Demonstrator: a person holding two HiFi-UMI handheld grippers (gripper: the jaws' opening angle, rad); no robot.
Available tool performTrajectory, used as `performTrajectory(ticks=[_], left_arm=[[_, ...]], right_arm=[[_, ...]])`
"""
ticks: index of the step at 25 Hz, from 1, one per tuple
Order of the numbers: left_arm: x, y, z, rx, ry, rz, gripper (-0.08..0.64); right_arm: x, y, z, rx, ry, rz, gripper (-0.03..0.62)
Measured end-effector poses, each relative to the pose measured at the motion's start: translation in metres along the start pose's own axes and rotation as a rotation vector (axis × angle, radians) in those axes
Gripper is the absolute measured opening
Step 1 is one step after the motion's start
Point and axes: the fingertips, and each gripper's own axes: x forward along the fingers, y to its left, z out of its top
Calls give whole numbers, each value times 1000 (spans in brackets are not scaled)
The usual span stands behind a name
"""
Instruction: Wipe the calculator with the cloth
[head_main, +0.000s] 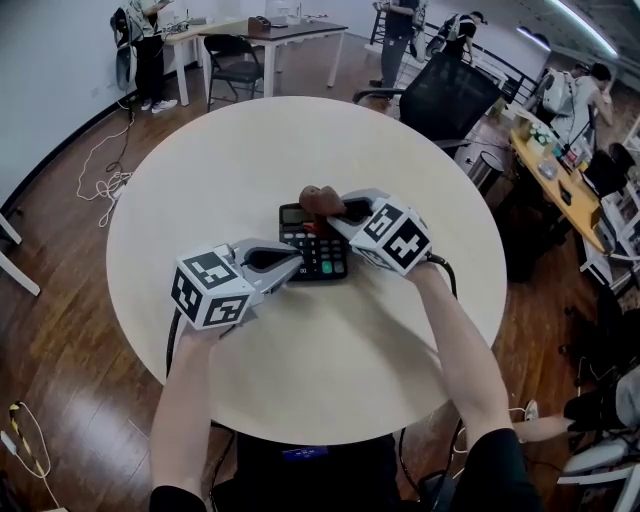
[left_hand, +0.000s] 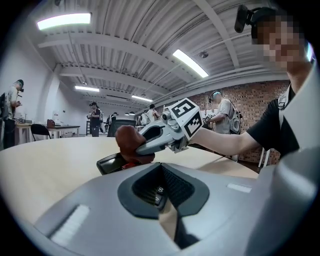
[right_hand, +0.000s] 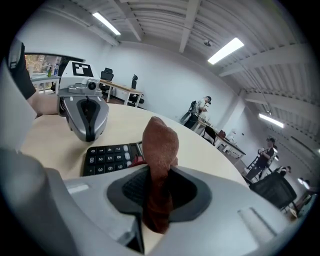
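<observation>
— Fingers of the left gripper (head_main: 290, 262) are clenching on nothing, tips at the near corner of the calculator (head_main: 318, 252), which is lying mid-way across the counter (head_main: 300, 150).
— The right gripper (head_main: 335, 212) is clamping the cloth (head_main: 320, 198) over the display end. Wiping seems to be underway; a pressed stroke across the keys is coming next.

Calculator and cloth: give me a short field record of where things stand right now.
table: round, light wood
calculator: flat on the table, keys up
cloth: brown, bunched, at the calculator's display end
right gripper: shut on the cloth
left gripper: shut, nothing held, tip at the calculator's near left corner
</observation>
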Motion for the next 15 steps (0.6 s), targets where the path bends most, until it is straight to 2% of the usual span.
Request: performTrajectory(ticks=[4,6,8,11,13,15], left_arm=[[1,0,0,0,1,3,6],[-1,0,-1,-1,4,0,6],[-4,2,-1,0,4,-2,6],[-8,4,1,0,0,0,6],[-7,4,2,-1,-4,1,6],[-5,3,2,-2,-10,3,6]], right_arm=[[-22,-27,-42,61,85,-72,87],[-33,-37,-38,119,38,-110,87],[-36,-35,-6,144,-71,-104,87],[-20,-9,60,124,-229,-7,87],[1,13,92,63,-258,54,87],[26,32,107,2,-235,107,87]])
